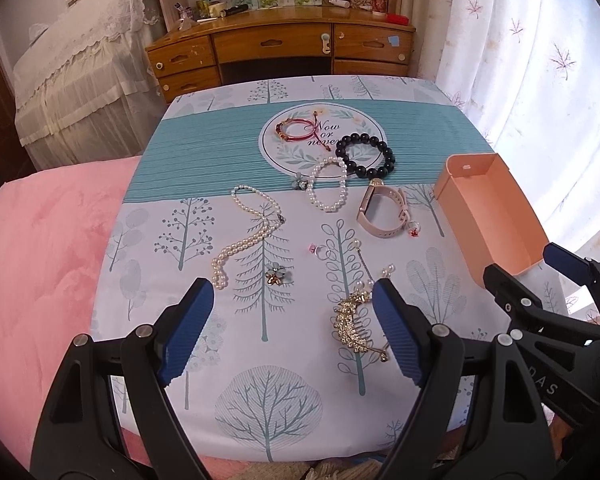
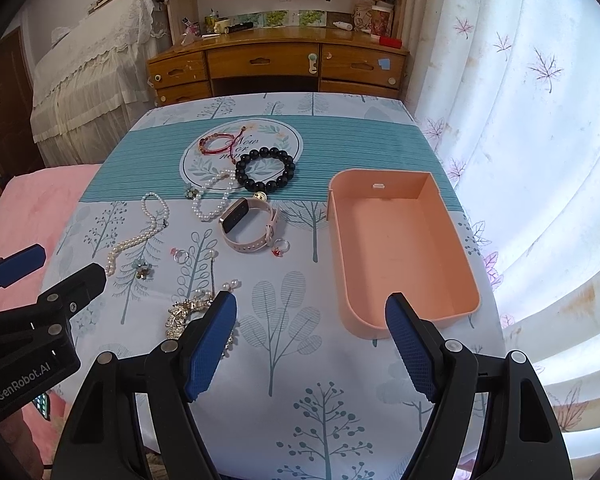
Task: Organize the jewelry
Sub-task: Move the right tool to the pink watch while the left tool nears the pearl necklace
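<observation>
Both grippers hover spread above the tablecloth (image 1: 284, 360): left gripper (image 1: 293, 312) near the gold hair comb (image 1: 354, 324), right gripper (image 2: 311, 330) beside the peach tray (image 2: 400, 240).

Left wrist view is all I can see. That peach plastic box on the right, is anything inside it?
Observer: No. The right wrist view shows the whole floor of the peach plastic box, and it is bare.
Operator: Are the other fingers open?
Observer: Yes, the right gripper is wide open, with one finger in front of the box's near rim.
Operator: Does the watch have a screen?
Observer: Yes, the pink strap watch shows a dark rectangular face.
</observation>
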Available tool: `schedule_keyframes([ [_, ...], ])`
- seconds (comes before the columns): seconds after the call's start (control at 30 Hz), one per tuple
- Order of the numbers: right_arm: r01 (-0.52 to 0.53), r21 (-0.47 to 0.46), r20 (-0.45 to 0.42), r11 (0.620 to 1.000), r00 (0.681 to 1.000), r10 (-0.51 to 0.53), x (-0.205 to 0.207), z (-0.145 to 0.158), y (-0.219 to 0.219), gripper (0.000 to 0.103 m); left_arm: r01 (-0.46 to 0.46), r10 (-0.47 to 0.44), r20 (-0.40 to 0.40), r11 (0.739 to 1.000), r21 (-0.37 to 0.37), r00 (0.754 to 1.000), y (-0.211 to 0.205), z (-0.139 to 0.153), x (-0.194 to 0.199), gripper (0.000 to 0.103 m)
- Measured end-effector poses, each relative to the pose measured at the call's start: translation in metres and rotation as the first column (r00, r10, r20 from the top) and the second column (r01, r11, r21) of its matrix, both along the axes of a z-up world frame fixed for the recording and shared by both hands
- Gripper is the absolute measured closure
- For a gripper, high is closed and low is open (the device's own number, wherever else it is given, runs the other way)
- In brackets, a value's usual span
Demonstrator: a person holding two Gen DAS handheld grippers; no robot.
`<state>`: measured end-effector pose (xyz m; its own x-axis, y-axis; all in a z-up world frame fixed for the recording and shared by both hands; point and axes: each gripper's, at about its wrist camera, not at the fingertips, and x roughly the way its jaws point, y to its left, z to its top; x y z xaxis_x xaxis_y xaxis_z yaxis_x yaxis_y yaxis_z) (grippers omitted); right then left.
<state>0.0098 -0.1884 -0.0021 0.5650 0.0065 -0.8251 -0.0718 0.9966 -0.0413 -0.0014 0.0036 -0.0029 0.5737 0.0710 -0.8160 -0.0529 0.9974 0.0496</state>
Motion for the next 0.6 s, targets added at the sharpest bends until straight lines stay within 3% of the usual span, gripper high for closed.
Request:
schedule_keyframes([
  [0.27,-0.026,0.012,-0.012,1.000,1.000,0.026,0.012,-0.007,0.004,0.026,-0.076,0.075,-0.023,0.997,-0.016,0.997,0.031,-0.011,0.016,0.023],
  [0.6,-0.087,0.163,-0.134,0.983,0.985,0.109,0.057,-0.030,0.019,0.048,-0.230,0.225,-0.111,0.973,-0.034,0.968,0.105,-0.049,0.046,0.023],
])
